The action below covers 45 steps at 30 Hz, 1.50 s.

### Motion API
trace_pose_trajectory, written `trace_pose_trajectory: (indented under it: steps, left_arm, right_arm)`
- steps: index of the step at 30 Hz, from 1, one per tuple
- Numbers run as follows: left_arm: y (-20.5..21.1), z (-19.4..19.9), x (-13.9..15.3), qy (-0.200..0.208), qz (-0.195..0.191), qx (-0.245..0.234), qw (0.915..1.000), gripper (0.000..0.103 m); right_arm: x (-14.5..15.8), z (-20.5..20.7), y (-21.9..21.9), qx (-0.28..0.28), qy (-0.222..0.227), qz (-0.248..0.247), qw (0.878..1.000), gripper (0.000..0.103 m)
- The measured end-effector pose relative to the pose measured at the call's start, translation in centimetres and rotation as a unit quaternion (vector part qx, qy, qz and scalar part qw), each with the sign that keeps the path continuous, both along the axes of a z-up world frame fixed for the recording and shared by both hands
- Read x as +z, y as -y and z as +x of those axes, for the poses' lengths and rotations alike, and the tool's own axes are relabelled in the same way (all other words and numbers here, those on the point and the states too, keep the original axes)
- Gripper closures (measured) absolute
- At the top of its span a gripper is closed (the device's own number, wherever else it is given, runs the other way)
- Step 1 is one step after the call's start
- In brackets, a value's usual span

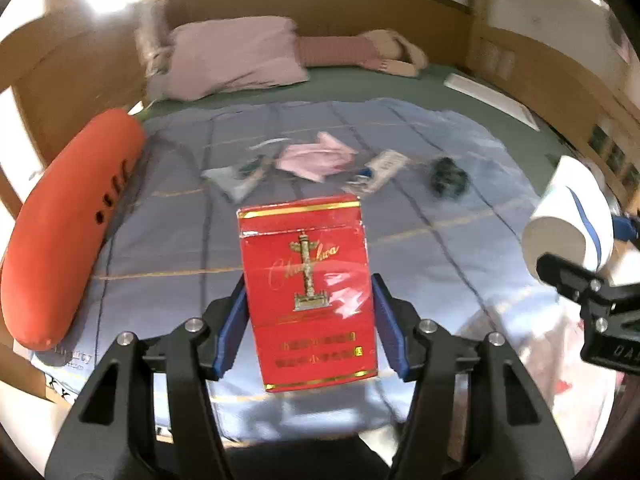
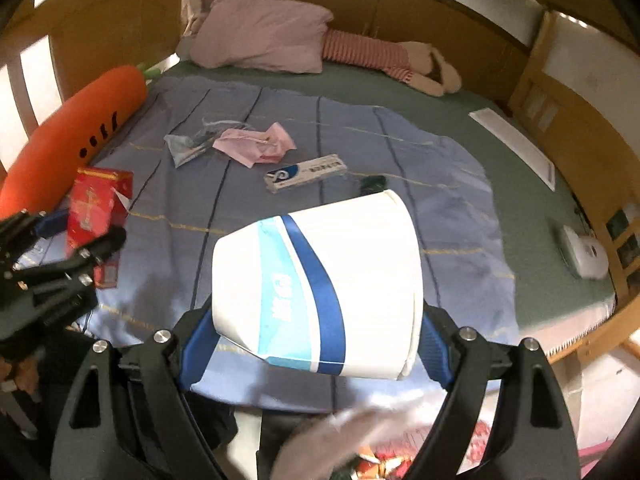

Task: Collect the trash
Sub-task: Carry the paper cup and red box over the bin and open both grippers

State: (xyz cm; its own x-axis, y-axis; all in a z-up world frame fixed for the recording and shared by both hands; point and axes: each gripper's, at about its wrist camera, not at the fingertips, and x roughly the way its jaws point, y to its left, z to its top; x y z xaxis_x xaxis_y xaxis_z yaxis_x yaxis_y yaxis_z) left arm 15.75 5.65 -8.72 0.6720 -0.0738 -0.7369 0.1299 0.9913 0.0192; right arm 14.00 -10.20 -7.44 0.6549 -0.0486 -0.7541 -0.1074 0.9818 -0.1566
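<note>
My left gripper (image 1: 309,292) is shut on a red cigarette pack (image 1: 308,280), held upright above the blue striped sheet (image 1: 420,248). In the right wrist view the same pack (image 2: 96,204) shows at the far left. A white paper cup (image 2: 320,280) with blue bands lies on its side between the blue pads of my right gripper (image 2: 318,340), which is shut on it. On the sheet beyond lie a pink crumpled paper (image 2: 256,144), a grey wrapper (image 2: 188,146), a white and blue box (image 2: 306,172) and a dark crumpled scrap (image 1: 448,178).
An orange carrot cushion (image 1: 68,220) lines the bed's left side. At the head are a pink pillow (image 2: 264,36) and a striped plush toy (image 2: 384,58). A white device (image 2: 584,256) and a flat white panel (image 2: 516,144) lie on the green mattress at right, inside the wooden bed frame (image 2: 576,152).
</note>
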Motion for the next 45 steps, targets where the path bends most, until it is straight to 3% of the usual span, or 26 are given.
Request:
trace_pose_trajectory:
  steps: [12, 25, 32, 36, 40, 45]
  left_arm:
    - [10.6, -7.0, 2.4, 0.026, 0.031, -0.1, 0.9942, 0.044]
    - [17.0, -11.9, 3.7, 0.046, 0.032, -0.155, 0.9863, 0.044]
    - [19.7, -14.4, 3.1, 0.056, 0.035, -0.173, 0.9827, 0.044]
    - [20.7, -15.0, 2.5, 0.046, 0.031, -0.189, 0.9805, 0.044]
    - [21.7, -15.1, 0.6, -0.018, -0.002, -0.234, 0.9721, 0.044]
    - [22.8, -15.2, -1.3, -0.056, -0.004, -0.265, 0.9627, 0.044]
  right_arm:
    - [-0.2, -9.0, 9.8, -0.082, 0.013, 0.055, 0.995, 0.02]
    - [-1.4, -16.8, 17.8, -0.149, 0.032, 0.1, 0.983, 0.02]
    - [-1.4, -19.1, 20.8, -0.177, 0.044, 0.098, 0.978, 0.02]
    - [-1.4, -19.8, 21.5, -0.177, 0.049, 0.1, 0.978, 0.02]
    - [-1.4, -20.3, 22.0, -0.183, 0.053, 0.104, 0.976, 0.02]
    - [-1.2, -20.5, 22.3, -0.19, 0.056, 0.103, 0.975, 0.02]
